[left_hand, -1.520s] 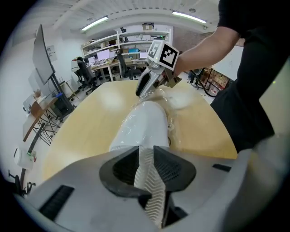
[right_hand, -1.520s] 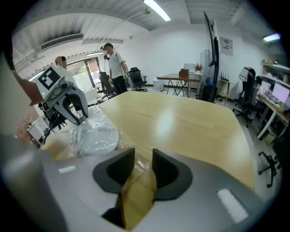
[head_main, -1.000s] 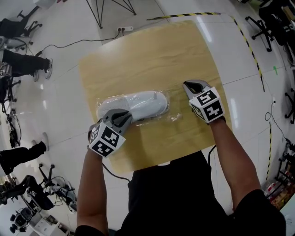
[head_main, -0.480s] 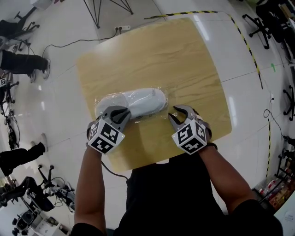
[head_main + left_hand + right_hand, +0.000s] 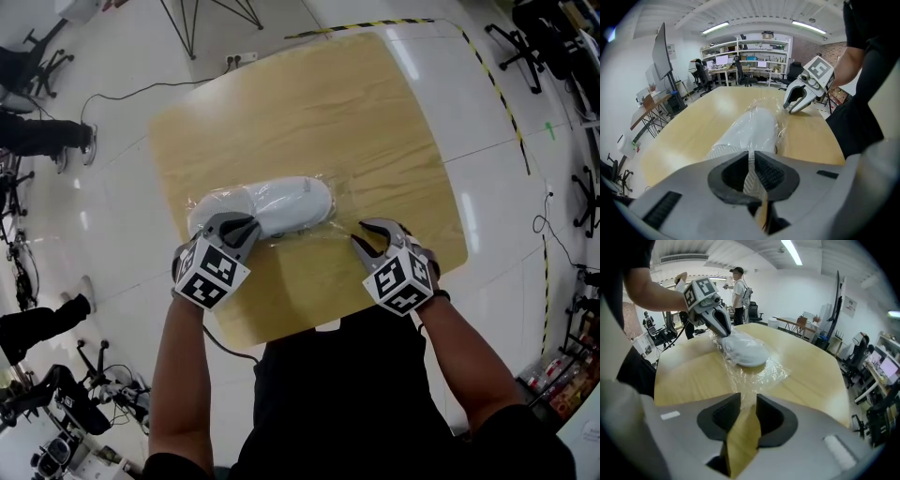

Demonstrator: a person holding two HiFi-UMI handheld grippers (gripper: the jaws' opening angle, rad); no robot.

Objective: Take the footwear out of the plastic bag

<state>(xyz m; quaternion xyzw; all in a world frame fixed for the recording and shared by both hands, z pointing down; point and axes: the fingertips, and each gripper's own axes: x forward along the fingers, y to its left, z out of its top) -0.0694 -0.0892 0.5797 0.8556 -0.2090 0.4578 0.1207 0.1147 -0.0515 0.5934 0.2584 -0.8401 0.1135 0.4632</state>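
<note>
A white slipper (image 5: 272,202) lies on its side in a clear plastic bag (image 5: 339,228) on the wooden table (image 5: 309,103). My left gripper (image 5: 232,232) is shut on the bagged slipper's near end; in the left gripper view the ribbed white sole (image 5: 749,165) is pinched between the pads, which have just tightened slightly. My right gripper (image 5: 372,240) stands open at the bag's loose, empty end. Its jaws have just been closing, and the crinkled plastic edge (image 5: 752,373) reaches the gap between its tips without being pinched. The right gripper view also shows the slipper (image 5: 745,350) and the left gripper (image 5: 723,329).
The table's near edge (image 5: 309,323) is close behind both grippers. The person's dark torso fills the bottom of the head view. A standing person (image 5: 739,291) and desks are beyond the table. Office chairs (image 5: 33,141), a tripod and a floor cable surround it.
The right gripper swung from the table's right side in toward the bag's loose end, and its jaws went from shut to open. The left gripper stayed clamped on the slipper.
</note>
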